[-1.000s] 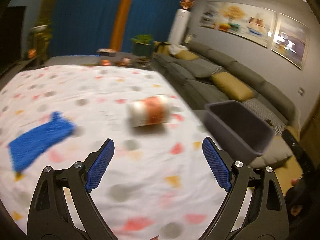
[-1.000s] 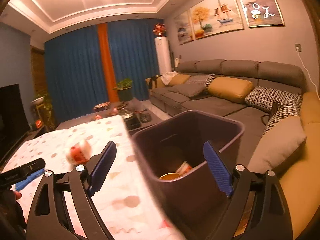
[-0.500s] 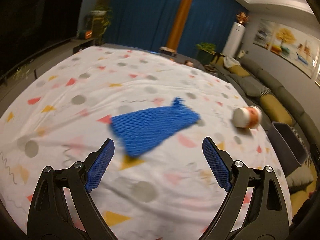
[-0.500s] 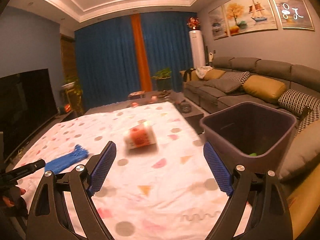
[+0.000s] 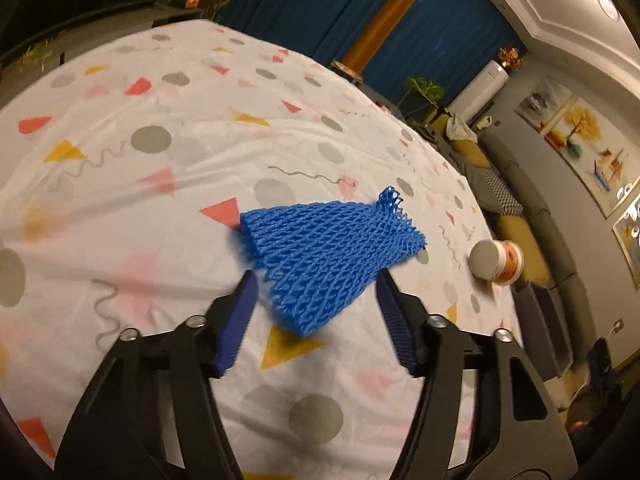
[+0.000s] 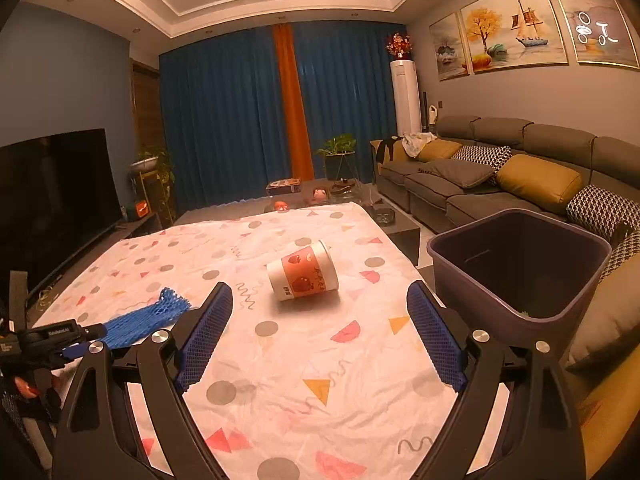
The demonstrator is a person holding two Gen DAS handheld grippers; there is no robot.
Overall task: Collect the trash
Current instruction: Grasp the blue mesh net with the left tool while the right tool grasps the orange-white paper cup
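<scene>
Step in hand: the left gripper (image 5: 316, 300) is lined up on the blue foam net (image 5: 328, 256), a pickup not yet made, as I judge it.
Left jaws: apart, one finger either side of the net's near end; no contact that I can confirm.
Right gripper (image 6: 320, 336): jaws wide apart, holding nothing, aimed at the paper cup (image 6: 303, 276) at frame centre.
Net position: centre of the left view, flat on the patterned tablecloth (image 5: 160, 184); lower left in the right view.
Net axis: long axis runs from lower centre toward the upper right, frayed end pointing upper right.
Cup: on its side, mouth toward the upper right, base toward the lower left of the right view.
Bin (image 6: 520, 264): right edge, beside the table, open.
Next move: probably advance slightly, close on the net, carry it to the bin.
</scene>
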